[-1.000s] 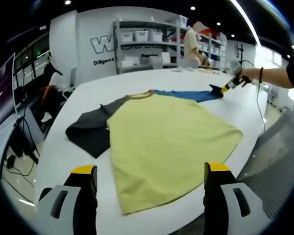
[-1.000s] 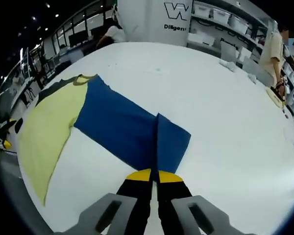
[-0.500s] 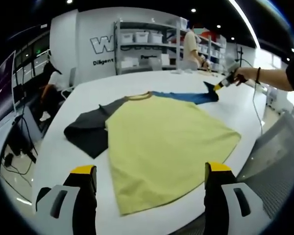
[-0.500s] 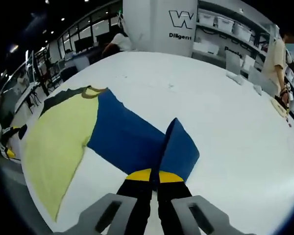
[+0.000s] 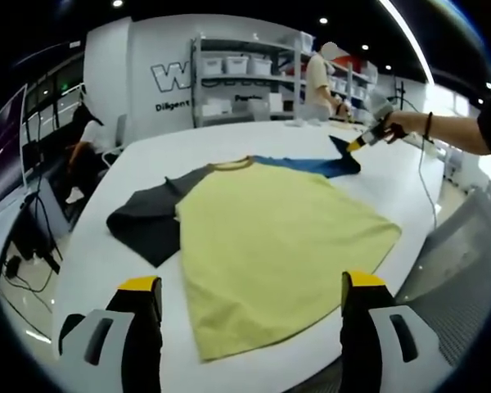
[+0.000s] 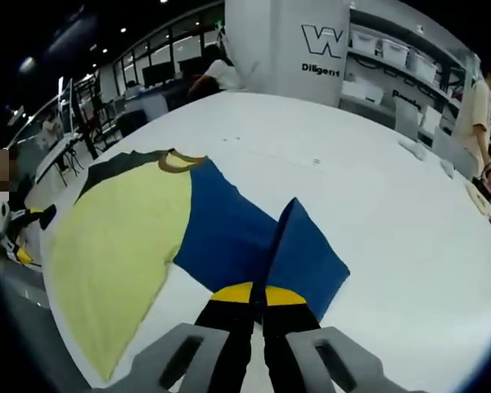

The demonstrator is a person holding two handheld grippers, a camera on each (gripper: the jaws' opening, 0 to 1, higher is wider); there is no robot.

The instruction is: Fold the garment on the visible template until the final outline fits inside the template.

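Garment [image 5: 278, 237] lies spread flat on the white desk [image 5: 90, 262]: a yellow body, a dark grey sleeve [image 5: 147, 223] out to one side and a blue sleeve [image 6: 245, 237] out to the other. I have my right gripper [image 6: 258, 296] with its jaws pinched tight on the cuff end of that blue sleeve, and the cloth there stands up in a ridge off the desk. My left gripper [image 5: 250, 286] hangs above the hem side of the shirt with its jaws wide apart and nothing between them. I judge the step in hand to be the first fold, bringing the blue sleeve over onto the yellow body. To do it well I would keep the pinch firm, lift only enough for the sleeve to clear the desk, and carry it straight across so the crease falls along the shoulder seam rather than skewing. I would want the left jaws down on the yellow panel to pin it, since a pull on the sleeve may drag the whole shirt. I cannot make out any template outline under the cloth.
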